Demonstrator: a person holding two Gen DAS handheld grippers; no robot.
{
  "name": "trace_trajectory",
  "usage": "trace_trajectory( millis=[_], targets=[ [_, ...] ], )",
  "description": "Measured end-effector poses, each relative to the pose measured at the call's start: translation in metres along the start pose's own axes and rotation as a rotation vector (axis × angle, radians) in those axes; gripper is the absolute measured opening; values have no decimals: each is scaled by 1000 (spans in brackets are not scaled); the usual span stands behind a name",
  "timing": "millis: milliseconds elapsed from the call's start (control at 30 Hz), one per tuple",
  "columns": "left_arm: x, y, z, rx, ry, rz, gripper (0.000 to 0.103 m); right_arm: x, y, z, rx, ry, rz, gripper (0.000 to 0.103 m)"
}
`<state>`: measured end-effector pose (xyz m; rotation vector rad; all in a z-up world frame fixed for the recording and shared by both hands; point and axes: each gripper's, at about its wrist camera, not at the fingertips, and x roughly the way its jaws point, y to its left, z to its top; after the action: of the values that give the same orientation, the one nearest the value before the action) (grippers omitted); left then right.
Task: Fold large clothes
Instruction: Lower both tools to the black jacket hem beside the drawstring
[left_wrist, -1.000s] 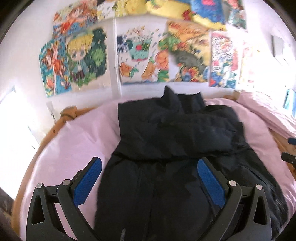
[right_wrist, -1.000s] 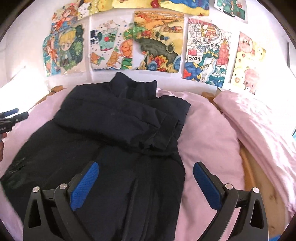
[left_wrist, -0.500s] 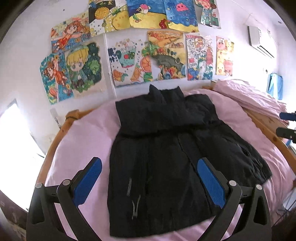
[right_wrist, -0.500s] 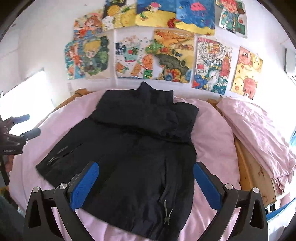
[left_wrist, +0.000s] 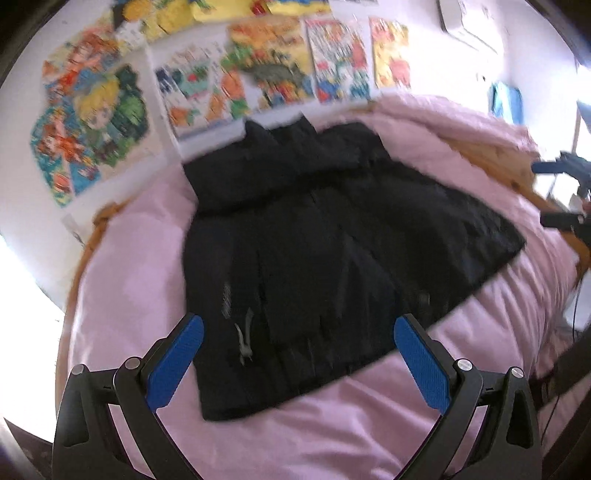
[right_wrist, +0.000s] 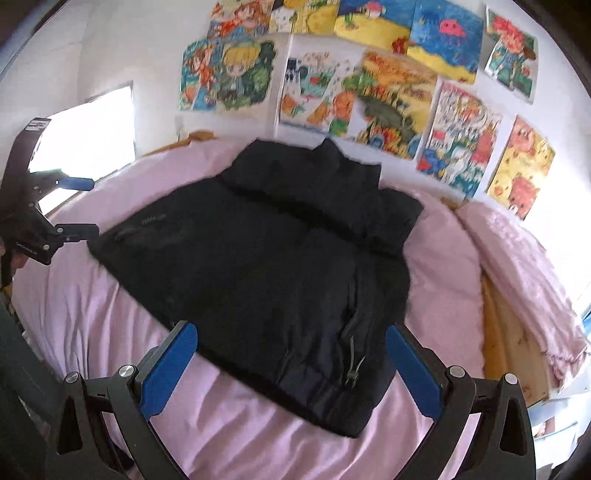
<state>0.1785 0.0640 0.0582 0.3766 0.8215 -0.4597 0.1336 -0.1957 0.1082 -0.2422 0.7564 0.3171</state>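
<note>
A large black padded jacket (left_wrist: 332, 254) lies flat on a bed with a pink sheet (left_wrist: 122, 295), collar toward the wall, sleeves folded across the chest. It also shows in the right wrist view (right_wrist: 266, 266). My left gripper (left_wrist: 297, 360) is open and empty, above the jacket's hem. My right gripper (right_wrist: 290, 363) is open and empty, above the hem by a drawcord (right_wrist: 352, 363). The right gripper appears at the right edge of the left wrist view (left_wrist: 561, 192). The left gripper appears at the left edge of the right wrist view (right_wrist: 55, 206).
Colourful drawings (right_wrist: 369, 92) cover the white wall behind the bed. A folded pink blanket (right_wrist: 524, 280) lies on the right side. The wooden bed frame (right_wrist: 506, 343) shows at the right. A bright window (right_wrist: 88, 129) is at the left.
Both grippers have pulled back and risen from close over the jacket, so the whole garment and its hem now show. Both stay open.
</note>
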Motion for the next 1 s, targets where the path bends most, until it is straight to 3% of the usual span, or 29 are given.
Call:
trace_trajectory(
  millis=[233,500,667,1000],
  targets=[
    [24,-14,-34,138,107,-47,102,40,3,-39,-36,170,27,103],
    [44,-17,-53,217,176,-4,102,67,20,-69,-226,240,-36,103],
    [57,-11,-62,232,217,60,102,75,19,-78,-216,265,-37,103],
    [73,6,-66,166,255,140,102,95,8,-82,-224,288,-135,103]
  ],
)
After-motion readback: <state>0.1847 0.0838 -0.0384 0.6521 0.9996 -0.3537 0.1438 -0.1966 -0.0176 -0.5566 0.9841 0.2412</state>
